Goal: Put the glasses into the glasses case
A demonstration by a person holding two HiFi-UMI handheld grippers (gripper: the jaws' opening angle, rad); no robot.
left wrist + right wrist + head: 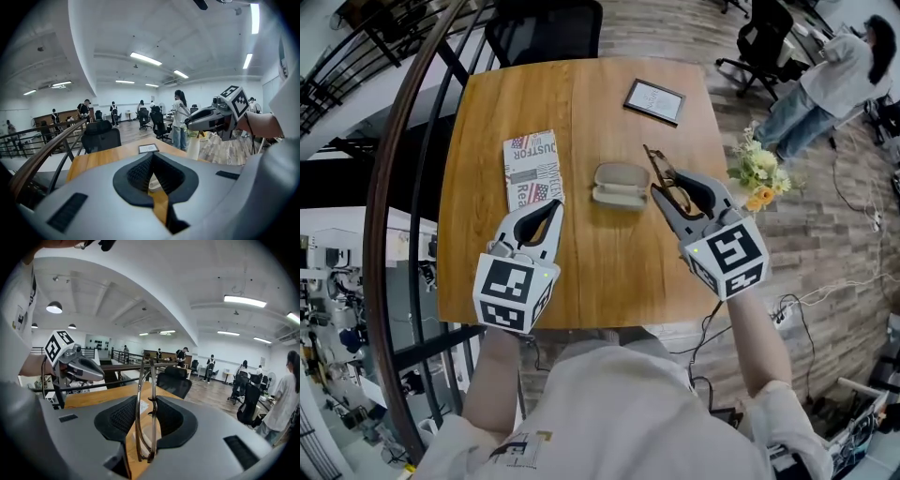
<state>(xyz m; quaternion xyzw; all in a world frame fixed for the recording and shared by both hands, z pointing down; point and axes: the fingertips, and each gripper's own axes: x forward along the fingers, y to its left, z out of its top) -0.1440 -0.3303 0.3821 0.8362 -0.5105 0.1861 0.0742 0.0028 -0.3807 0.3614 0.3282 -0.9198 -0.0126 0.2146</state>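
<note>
Thin brown wire-framed glasses [152, 400], folded, stand upright, pinched in right gripper [664, 195]. Left gripper [553, 206] closed, empty. Beige oval case [621, 184] between them.

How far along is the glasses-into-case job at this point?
Done: the glasses are off the table, clamped between the pads of the right hand-held gripper. In hand: they are held just right of the glasses case. Left: the case looks closed, so it still needs opening, probably with the empty left hand-held gripper, before the glasses go inside.
</note>
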